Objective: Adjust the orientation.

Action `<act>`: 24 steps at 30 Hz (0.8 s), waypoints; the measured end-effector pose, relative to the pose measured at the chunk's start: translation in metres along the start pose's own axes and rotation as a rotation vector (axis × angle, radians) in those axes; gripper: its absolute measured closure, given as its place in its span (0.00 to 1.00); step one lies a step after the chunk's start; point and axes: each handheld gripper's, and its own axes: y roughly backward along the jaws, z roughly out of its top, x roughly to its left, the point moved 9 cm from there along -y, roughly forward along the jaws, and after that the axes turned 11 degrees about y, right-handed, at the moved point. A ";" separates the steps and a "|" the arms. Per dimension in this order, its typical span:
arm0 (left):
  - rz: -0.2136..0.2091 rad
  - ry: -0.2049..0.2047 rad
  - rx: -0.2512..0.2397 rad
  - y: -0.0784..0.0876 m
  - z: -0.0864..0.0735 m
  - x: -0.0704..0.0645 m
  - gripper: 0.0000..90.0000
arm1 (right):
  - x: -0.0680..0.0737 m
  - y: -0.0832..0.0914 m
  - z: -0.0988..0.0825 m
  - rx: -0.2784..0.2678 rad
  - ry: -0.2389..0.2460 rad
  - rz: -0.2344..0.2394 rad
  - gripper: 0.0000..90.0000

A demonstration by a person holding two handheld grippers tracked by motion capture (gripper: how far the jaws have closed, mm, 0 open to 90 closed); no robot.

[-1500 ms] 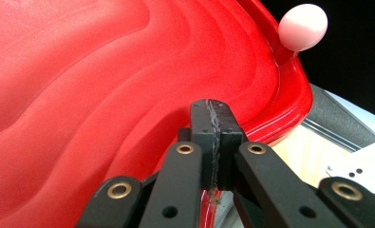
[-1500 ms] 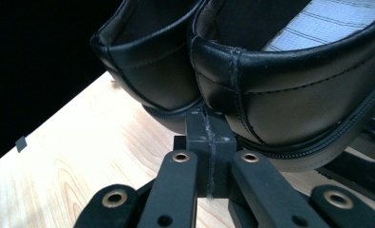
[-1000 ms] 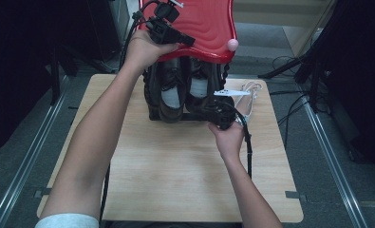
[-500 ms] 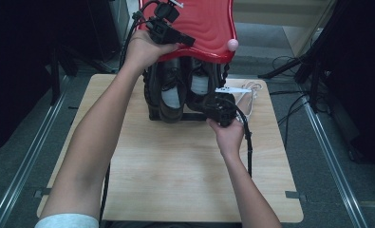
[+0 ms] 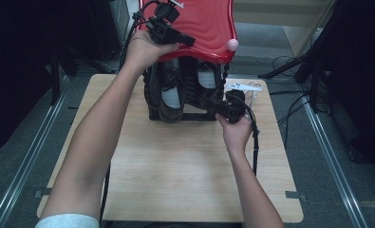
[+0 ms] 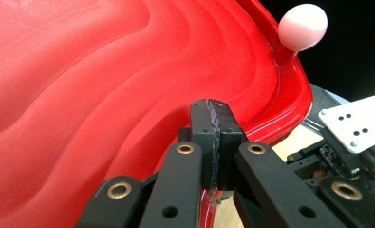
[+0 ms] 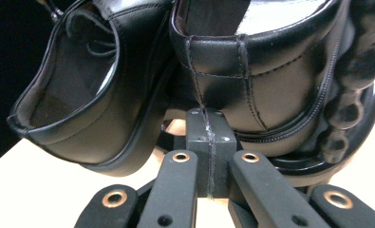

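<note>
A black shoe rack (image 5: 185, 115) with a red wavy top tray (image 5: 209, 28) stands at the far middle of the wooden table (image 5: 175, 175). Two black leather shoes (image 5: 171, 97) (image 5: 206, 78) sit under the tray, heels toward me. My left gripper (image 5: 191, 42) is shut, its tips lying on the red tray (image 6: 80, 95) near the front edge, with nothing visibly between the pads. My right gripper (image 5: 219, 103) is shut and points level at the heel of the right-hand shoe (image 7: 270, 71), just below its back seam; the other shoe (image 7: 80, 95) hangs to the left.
A pink ball (image 5: 232, 45) sticks up at the tray's front right corner (image 6: 303, 26). A white flat piece (image 5: 242, 87) with cables lies behind the right gripper. Cables trail over the floor at the right. Metal rails run along both sides of the table.
The right gripper has edged slightly away from me, closer to the shoes. The left hand and gripper have stayed on the tray.
</note>
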 end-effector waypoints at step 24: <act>-0.010 -0.005 0.000 0.001 -0.001 0.001 1.00 | 0.021 0.003 -0.007 0.009 -0.001 0.048 1.00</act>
